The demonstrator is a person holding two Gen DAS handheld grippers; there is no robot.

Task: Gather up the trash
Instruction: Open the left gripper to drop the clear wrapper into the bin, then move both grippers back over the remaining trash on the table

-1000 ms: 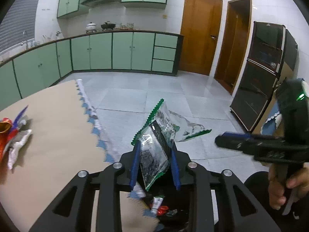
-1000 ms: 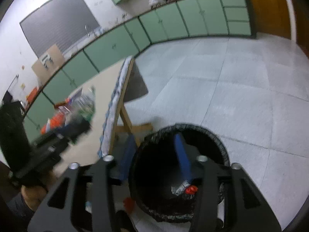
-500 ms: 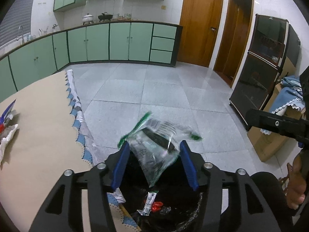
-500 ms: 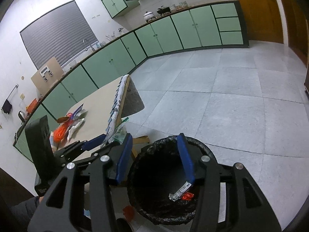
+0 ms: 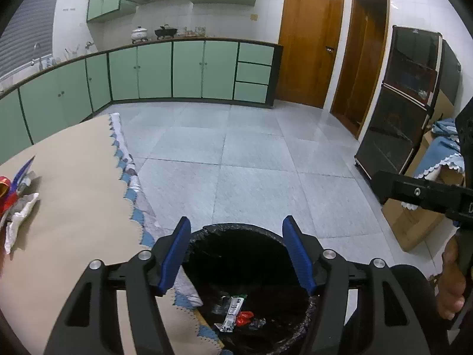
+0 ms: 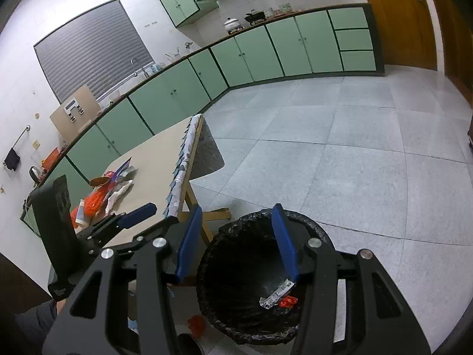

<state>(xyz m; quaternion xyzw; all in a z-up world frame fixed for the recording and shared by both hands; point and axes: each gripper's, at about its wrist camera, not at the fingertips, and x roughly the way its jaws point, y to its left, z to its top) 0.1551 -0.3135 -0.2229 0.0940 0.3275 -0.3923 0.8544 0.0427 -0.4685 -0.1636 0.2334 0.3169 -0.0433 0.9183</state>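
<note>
— While the left tool (image 5: 236,251) hung over the bin (image 5: 251,295), jaws opening with nothing between them, where lay the trash?

— On the bench (image 5: 74,177), far left — the wrapper pile (image 5: 14,204); right tool (image 6: 236,242) half-wide, empty, farther off.

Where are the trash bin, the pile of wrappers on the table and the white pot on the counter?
trash bin (image 6: 313,227), right wrist view, far rim.
pile of wrappers (image 6: 97,199), right wrist view, orange wrapper.
white pot (image 5: 139,32), left wrist view, its body.
</note>
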